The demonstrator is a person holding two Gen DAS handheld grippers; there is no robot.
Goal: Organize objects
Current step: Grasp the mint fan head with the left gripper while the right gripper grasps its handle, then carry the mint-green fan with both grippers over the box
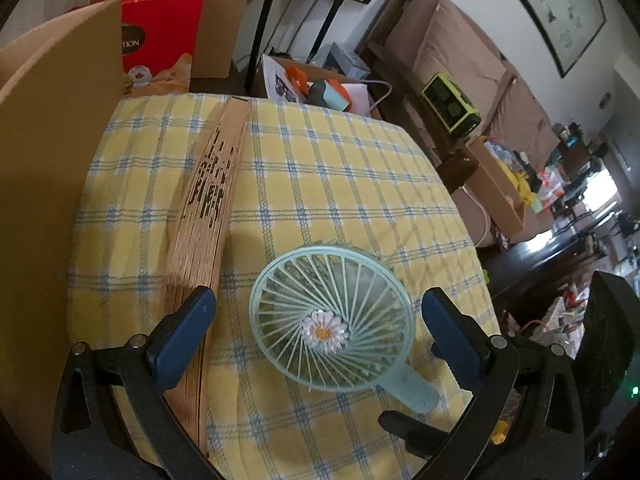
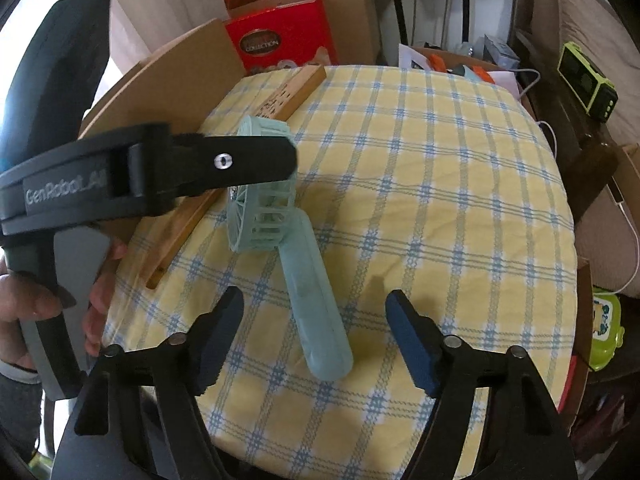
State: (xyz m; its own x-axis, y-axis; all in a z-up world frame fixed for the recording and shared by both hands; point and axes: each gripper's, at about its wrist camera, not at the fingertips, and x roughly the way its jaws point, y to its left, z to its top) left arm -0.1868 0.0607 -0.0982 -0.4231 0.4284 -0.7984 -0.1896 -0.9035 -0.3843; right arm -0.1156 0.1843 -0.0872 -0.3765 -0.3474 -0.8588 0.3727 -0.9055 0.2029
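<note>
**A:** ok so where's the fan (image 2: 276, 216) at right now?

**B:** It's lying on the table (image 2: 440, 200), the one with the yellow and blue checked cloth. Round cage end (image 1: 326, 318) with the daisy in the middle, handle (image 2: 316, 300) pointing toward the near edge. Right beside the fan there's a long wooden folding fan (image 1: 210, 216), closed, running along the cloth next to a cardboard box (image 1: 36, 184).

**A:** and the grippers? anything grabbed?

**B:** Nope. The left hand-held gripper (image 1: 318, 320) has its jaws wide apart, one on each side of the fan's cage, not pressing on it as far as I can see. One of its fingers (image 1: 184, 332) sits over the wooden fan.

**A:** right one?

**B:** The right hand-held gripper (image 2: 314, 338) is apart too, straddling the fan's handle with gaps on both sides. From that view you also see the left one from the side, held in a hand (image 2: 36, 308), its finger crossing in front of the cage.
</note>
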